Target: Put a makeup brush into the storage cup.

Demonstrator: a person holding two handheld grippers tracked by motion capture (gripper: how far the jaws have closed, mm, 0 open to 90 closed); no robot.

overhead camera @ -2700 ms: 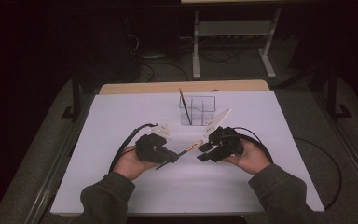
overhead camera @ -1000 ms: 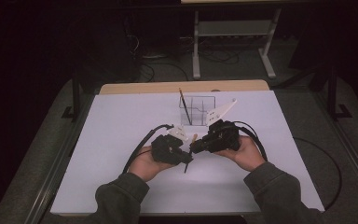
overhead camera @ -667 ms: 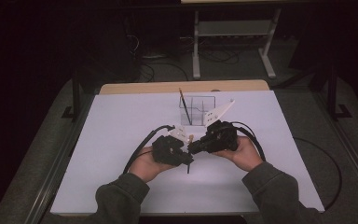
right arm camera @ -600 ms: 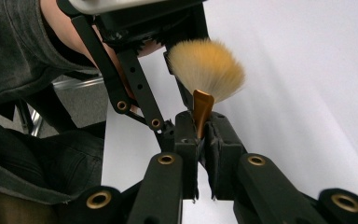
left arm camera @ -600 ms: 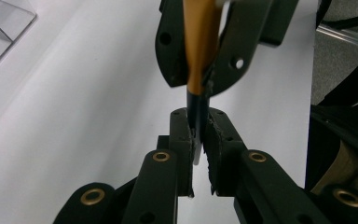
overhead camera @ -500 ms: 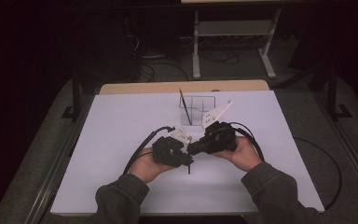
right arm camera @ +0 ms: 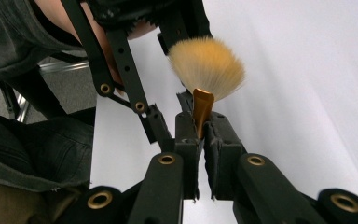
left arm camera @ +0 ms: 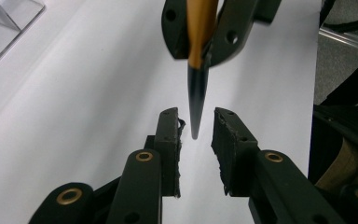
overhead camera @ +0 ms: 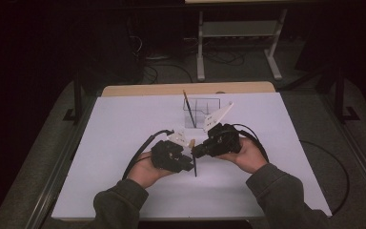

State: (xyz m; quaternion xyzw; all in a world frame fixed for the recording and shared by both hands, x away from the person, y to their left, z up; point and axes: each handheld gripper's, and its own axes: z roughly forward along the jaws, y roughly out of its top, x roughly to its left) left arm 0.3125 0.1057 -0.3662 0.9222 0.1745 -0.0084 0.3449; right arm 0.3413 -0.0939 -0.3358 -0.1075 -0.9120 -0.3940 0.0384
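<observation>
The right gripper [right arm camera: 200, 133] is clamped on a brush [right arm camera: 204, 74] by its gold ferrule, just below the fanned tan bristles. In the high view it holds the brush [overhead camera: 194, 164] upright above the middle of the tabletop [overhead camera: 124, 124], dark handle pointing down.

The left gripper [left arm camera: 196, 135] is parted, its pads on either side of the handle's tapered tip [left arm camera: 195, 123] but not touching it — a gap shows on both sides. In the high view the left gripper [overhead camera: 183, 162] sits just left of the brush, close against the right gripper [overhead camera: 200, 151].

This looks like a handover about midway: the brush is lifted and lined up between the waiting pads, but the left gripper has yet to close and the right has yet to let go.

A clear holder [overhead camera: 201, 112] stands farther back, right of centre, with another brush [overhead camera: 189, 109] leaning in it — probably where this one goes. That placing is all left to do.
</observation>
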